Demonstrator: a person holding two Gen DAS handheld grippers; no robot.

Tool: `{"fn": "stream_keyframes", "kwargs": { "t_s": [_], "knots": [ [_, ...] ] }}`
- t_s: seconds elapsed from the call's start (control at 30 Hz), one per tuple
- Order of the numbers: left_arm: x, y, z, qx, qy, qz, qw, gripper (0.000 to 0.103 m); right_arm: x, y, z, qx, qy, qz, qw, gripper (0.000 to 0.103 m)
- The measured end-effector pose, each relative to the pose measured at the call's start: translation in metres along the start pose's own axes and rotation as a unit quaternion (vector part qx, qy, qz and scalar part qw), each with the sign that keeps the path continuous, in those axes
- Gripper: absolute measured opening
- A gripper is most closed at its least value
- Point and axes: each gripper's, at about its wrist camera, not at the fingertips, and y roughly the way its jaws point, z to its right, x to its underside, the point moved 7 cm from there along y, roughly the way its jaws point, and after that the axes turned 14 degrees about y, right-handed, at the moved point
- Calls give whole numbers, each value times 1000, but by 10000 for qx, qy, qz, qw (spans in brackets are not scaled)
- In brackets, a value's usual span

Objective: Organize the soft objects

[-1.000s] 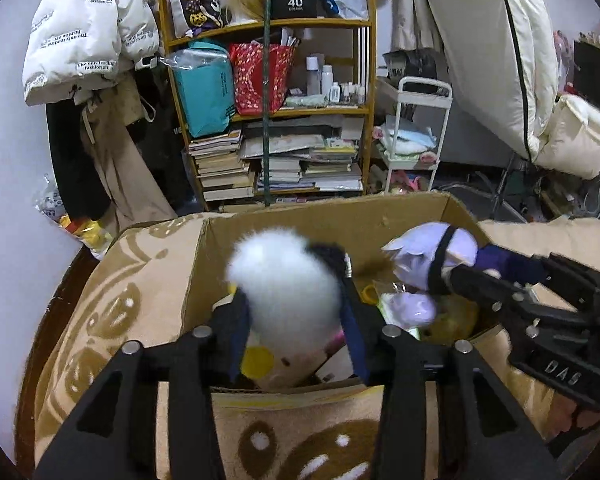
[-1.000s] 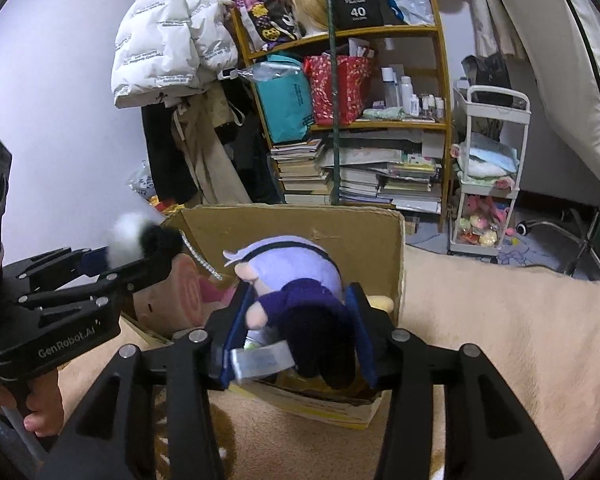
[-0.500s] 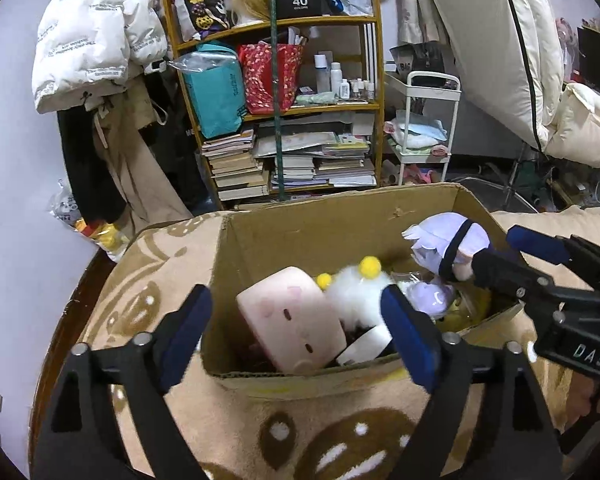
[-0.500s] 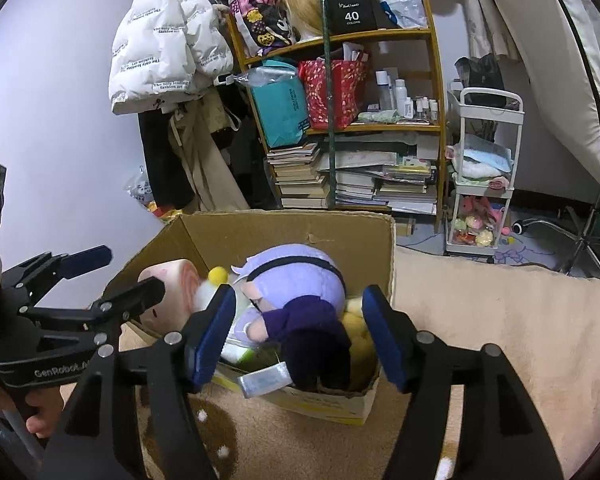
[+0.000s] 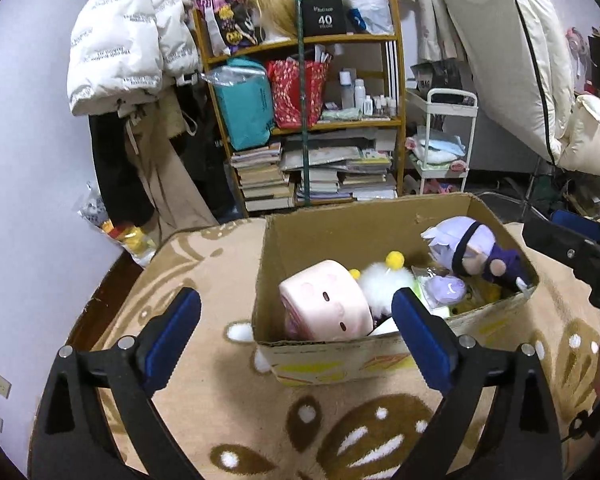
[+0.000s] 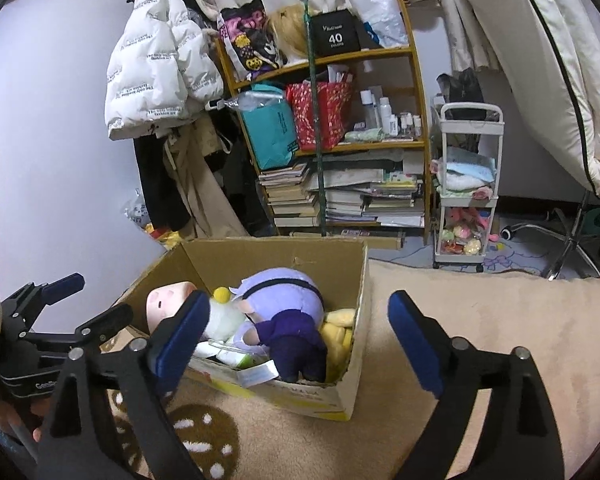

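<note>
A brown cardboard box [image 5: 340, 236] sits on a tan blanket [image 5: 204, 280] with brown patterns. The soft toys are inside the box. A pink toy [image 5: 326, 306] with a small face lies at the left end of the box, close to the near wall. Just to its right is a white fluffy toy [image 5: 384, 284] with yellow balls on it, and it touches the pink one. A purple doll [image 5: 466, 246] with a dark band on its head and dark clothes lies at the right end, leaning on the right wall of the box. In the right camera view, a yellow toy [image 6: 338, 330] sits beside the purple doll, against the right wall. The left gripper [image 5: 296, 332] hangs in front of the box with its jaws spread wide, and it holds nothing. The right gripper [image 6: 298, 336] hangs near the box too, its jaws also spread wide, with nothing between them. Both blue pads [image 5: 418, 336] are clear of the toys. Far behind the box stands a wooden shelf [image 5: 398, 120] full of books and bags. A white puffy coat [image 5: 124, 48] hangs to its left, and a small white cart [image 6: 470, 184] stands on its right.
</note>
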Motion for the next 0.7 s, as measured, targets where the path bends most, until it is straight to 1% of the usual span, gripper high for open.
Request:
{"fn": "stream_keyframes", "kwargs": {
  "t_s": [0.03,0.13,0.27,0.47,0.6,0.7],
  "knots": [
    [0,-5,-1,-20,-22,37,10000,96,-2,-4,-1,14,3,57,10000,103],
    [-2,-20,-5,-93,-98,124,9998,98,-5,-16,-1,37,55,167,9998,103],
    [-6,-46,-9,-196,-105,342,9992,101,-7,-32,-2,50,46,261,9996,103],
    [-4,-78,-13,-429,-12,507,9978,102,-7,-62,-9,18,-6,418,9991,103],
    [2,-99,-19,-559,-140,617,9964,102,-6,-85,-16,-6,-102,579,9983,103],
    [5,-121,-23,-718,-167,909,9931,102,-6,-100,-22,-40,-181,694,9974,103]
  ]
}}
